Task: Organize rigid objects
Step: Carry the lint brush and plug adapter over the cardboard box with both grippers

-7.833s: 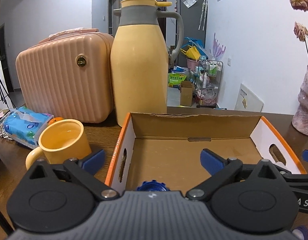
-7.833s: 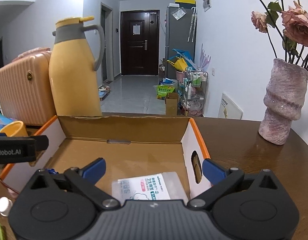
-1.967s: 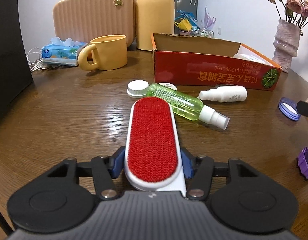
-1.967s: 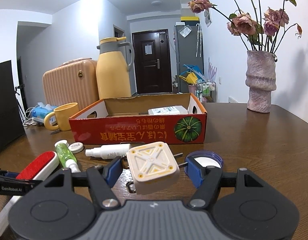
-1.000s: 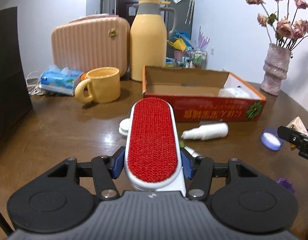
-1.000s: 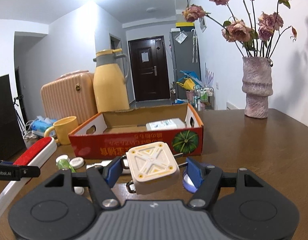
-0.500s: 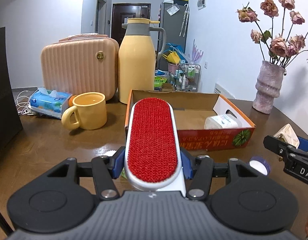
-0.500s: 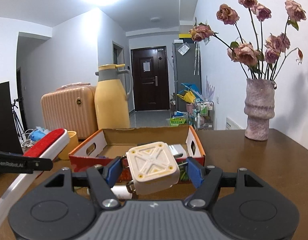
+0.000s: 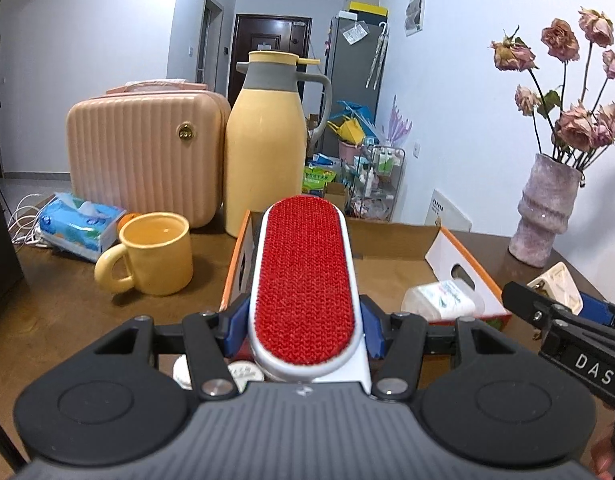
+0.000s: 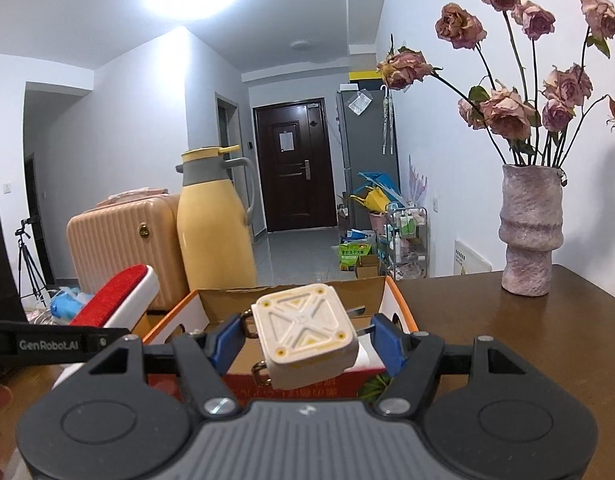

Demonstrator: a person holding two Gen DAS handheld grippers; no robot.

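At lower centre of each view, the left gripper [image 9: 303, 326] clamps a red-faced lint brush [image 9: 305, 276] pointing forward. The right gripper [image 10: 305, 340] grips a cream square block [image 10: 305, 334], tilted, before the box [image 10: 401, 312].

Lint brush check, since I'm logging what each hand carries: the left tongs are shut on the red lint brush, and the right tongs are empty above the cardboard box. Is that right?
Not quite. The right tongs are not empty: the right wrist view shows them shut on a cream square block near the cardboard box. The left tongs do grip the red lint brush.
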